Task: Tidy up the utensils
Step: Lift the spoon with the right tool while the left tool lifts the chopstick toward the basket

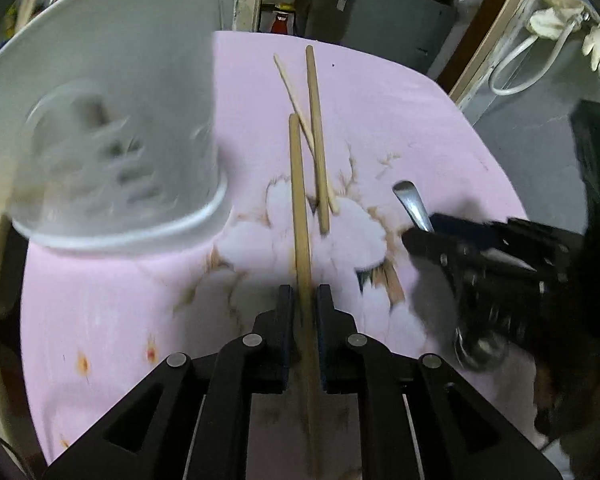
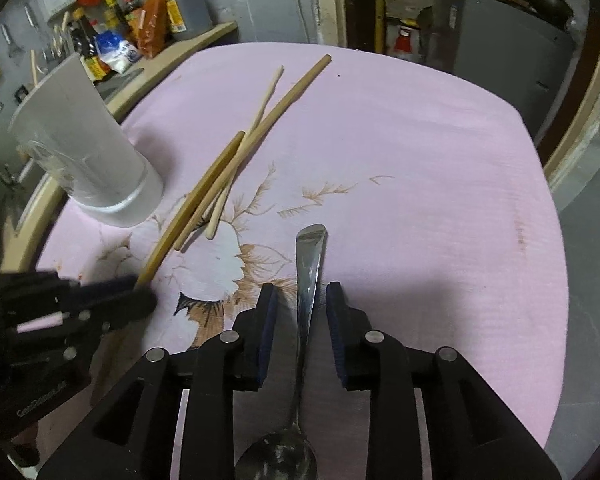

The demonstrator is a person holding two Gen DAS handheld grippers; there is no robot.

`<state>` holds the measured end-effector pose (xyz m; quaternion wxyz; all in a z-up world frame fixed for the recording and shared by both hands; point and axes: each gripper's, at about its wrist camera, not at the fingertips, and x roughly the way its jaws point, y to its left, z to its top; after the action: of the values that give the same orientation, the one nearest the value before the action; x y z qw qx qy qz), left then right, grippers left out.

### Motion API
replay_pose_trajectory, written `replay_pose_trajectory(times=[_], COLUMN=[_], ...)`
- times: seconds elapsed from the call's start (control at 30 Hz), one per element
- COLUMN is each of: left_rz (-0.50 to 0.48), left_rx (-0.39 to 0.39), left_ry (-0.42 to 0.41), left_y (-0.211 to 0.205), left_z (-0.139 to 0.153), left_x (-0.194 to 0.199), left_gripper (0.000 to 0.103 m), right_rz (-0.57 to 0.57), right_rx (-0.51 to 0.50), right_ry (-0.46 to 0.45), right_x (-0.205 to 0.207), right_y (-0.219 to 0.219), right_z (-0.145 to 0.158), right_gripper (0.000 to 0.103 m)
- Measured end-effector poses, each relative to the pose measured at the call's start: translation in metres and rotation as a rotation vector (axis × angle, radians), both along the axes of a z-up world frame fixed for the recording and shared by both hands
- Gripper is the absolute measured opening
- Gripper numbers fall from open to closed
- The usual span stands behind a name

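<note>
Left hand-held gripper [image 1: 304, 300] clamps one chopstick [image 1: 298, 200] for the white holder [image 2: 96, 160] near the desk's [image 2: 420, 140] left edge; right hand-held gripper [image 2: 302, 300] stands apart around the spoon [image 2: 310, 264].

Cup [image 2: 88, 160] left of chopsticks [image 2: 236, 152] on tablecloth [image 2: 420, 160]; spoon [image 2: 310, 264] right.

Each fisheye camera rides on its own hand-held gripper, looking steeply down along the fingers, close above the pink floral cloth [image 1: 380, 112] on the bench. Both views share the wooden chopsticks [image 1: 300, 200], the white holder [image 2: 88, 152] at far left, and each other's gripper.
</note>
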<state>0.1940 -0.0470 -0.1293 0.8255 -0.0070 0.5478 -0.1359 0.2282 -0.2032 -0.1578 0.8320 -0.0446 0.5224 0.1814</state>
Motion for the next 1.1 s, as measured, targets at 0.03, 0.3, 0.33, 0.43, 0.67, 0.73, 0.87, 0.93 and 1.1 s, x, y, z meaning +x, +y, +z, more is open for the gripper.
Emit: replay_pose_trajectory(times=[0.03, 0.3, 0.33, 0.43, 0.67, 0.73, 0.87, 0.93, 1.1], left_rz=[-0.005, 0.010, 0.013, 0.004, -0.031, -0.026, -0.030, -0.030, -0.009], left_rx=[0.013, -0.014, -0.034, -0.082, -0.182, -0.195, -0.193, -0.189, -0.201], left_ry=[0.008, 0.040, 0.033, -0.037, -0.256, -0.305, -0.377, -0.385, -0.420], left_y=[-0.001, -0.004, 0.000, 0.005, 0.007, 0.005, 0.008, -0.002, -0.002], left_z=[-0.002, 0.002, 0.003, 0.013, 0.040, 0.046, 0.059, 0.054, 0.054], left_x=[0.003, 0.010, 0.005, -0.014, -0.067, -0.071, -0.072, -0.066, -0.073], left_gripper=[0.009, 0.004, 0.004, 0.004, 0.004, 0.004, 0.004, 0.004, 0.004], right_rz=[-0.005, -0.009, -0.006, -0.002, -0.022, -0.046, -0.063, -0.067, -0.081], right_rx=[-0.023, -0.023, 0.012, 0.089, 0.162, 0.186, 0.210, 0.219, 0.235], right_ry=[-0.008, -0.018, -0.032, -0.107, -0.339, -0.388, -0.433, -0.437, -0.445], right_x=[-0.001, -0.008, -0.013, -0.031, -0.074, -0.081, -0.082, -0.079, -0.082], right_y=[0.004, -0.001, -0.005, -0.015, -0.028, -0.031, -0.028, -0.027, -0.026], right_z=[0.000, 0.002, 0.004, 0.018, 0.054, 0.062, 0.070, 0.070, 0.073], right_gripper=[0.024, 0.006, 0.006, 0.006, 0.003, 0.002, 0.001, 0.001, 0.001])
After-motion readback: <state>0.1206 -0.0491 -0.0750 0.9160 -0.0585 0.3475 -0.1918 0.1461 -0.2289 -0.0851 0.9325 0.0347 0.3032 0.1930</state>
